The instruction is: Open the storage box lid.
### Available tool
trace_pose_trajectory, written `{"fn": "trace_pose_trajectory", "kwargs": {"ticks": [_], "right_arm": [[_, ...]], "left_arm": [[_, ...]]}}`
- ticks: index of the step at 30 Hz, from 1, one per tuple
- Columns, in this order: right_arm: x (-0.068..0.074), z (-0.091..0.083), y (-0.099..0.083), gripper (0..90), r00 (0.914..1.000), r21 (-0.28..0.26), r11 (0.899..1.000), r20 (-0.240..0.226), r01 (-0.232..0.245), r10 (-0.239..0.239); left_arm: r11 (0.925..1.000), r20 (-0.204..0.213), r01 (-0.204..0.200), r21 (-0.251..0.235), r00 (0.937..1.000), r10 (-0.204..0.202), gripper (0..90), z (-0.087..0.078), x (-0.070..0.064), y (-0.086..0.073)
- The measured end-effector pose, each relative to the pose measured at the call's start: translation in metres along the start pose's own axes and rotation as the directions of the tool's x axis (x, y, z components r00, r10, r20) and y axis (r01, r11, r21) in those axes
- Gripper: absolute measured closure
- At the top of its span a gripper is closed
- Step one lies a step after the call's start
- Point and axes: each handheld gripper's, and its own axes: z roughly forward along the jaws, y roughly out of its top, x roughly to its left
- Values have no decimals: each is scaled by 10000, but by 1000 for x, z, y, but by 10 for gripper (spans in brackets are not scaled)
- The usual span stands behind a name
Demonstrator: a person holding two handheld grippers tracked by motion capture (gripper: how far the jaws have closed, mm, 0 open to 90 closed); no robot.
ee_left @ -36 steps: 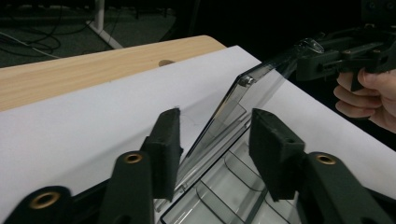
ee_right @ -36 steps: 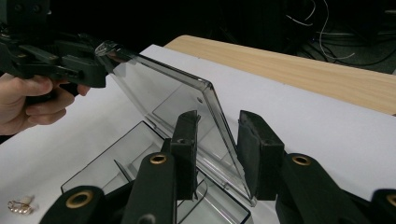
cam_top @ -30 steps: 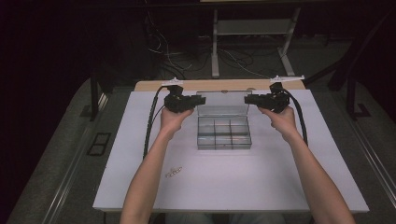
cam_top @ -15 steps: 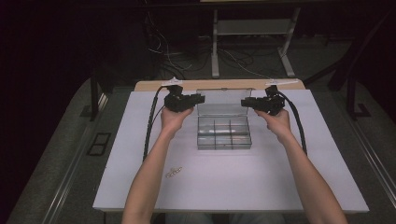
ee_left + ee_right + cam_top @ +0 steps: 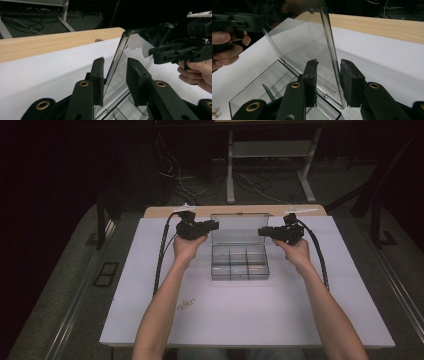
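left tongs (image 5: 115, 72): standing open, straddling lid (image 5: 140, 47) edge
right tongs (image 5: 328, 75): gaping around lid's other edge
box (image 5: 240, 265): sitting open on table (image 5: 250, 315)

This looks like a lab or a test room, though the dark edges make it hard to be sure. A white table (image 5: 250, 315) with a wooden edge (image 5: 165, 211) stands on a grey floor (image 5: 65, 270). Loose cables (image 5: 200, 190) lie behind it, beside a metal stand (image 5: 270, 150).
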Motion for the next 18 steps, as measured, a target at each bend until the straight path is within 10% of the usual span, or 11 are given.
{"fn": "trace_pose_trajectory", "kwargs": {"ticks": [18], "right_arm": [[-1,3,-1,673,9999,25,10000,163,-55,55]], "left_arm": [[9929,182,848,837,9961,-866,581,10,17,-24]]}}
